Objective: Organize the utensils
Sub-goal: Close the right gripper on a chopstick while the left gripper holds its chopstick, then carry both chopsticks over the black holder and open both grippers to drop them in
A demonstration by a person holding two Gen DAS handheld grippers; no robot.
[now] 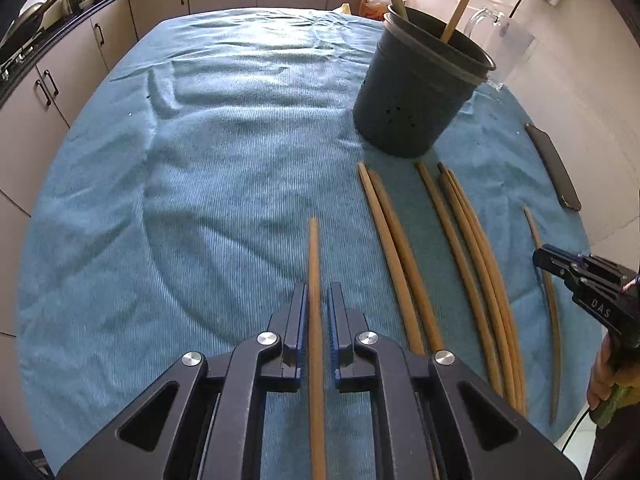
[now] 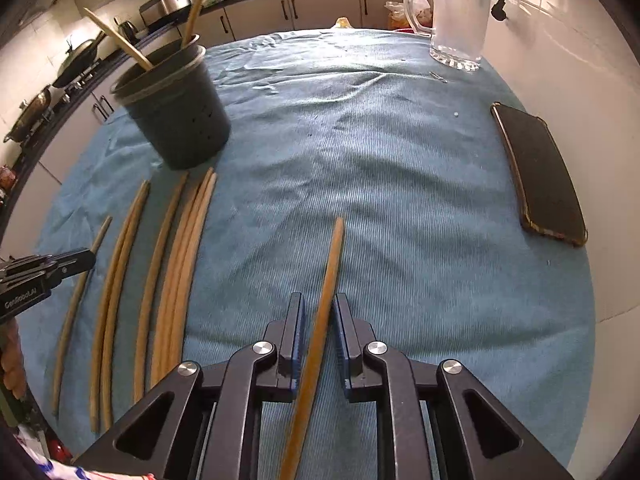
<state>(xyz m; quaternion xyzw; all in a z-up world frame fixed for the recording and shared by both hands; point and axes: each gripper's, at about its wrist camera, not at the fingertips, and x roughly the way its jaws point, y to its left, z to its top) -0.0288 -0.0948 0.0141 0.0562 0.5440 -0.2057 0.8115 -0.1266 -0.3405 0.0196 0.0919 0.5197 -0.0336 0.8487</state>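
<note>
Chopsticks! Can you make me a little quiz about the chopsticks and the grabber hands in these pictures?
1. True or false: the dark holder already has two chopsticks standing in it.
2. What sits between the fingers of the left gripper? A) a spoon B) a chopstick C) nothing
3. Fill in: the black phone lies on the table by the ____ edge of the blue cloth, as the right gripper sees it.

Key: 1 true. 2 B. 3 right. The right gripper has a chopstick between its fingers too; more loose chopsticks lie in a row near the holder.
</note>
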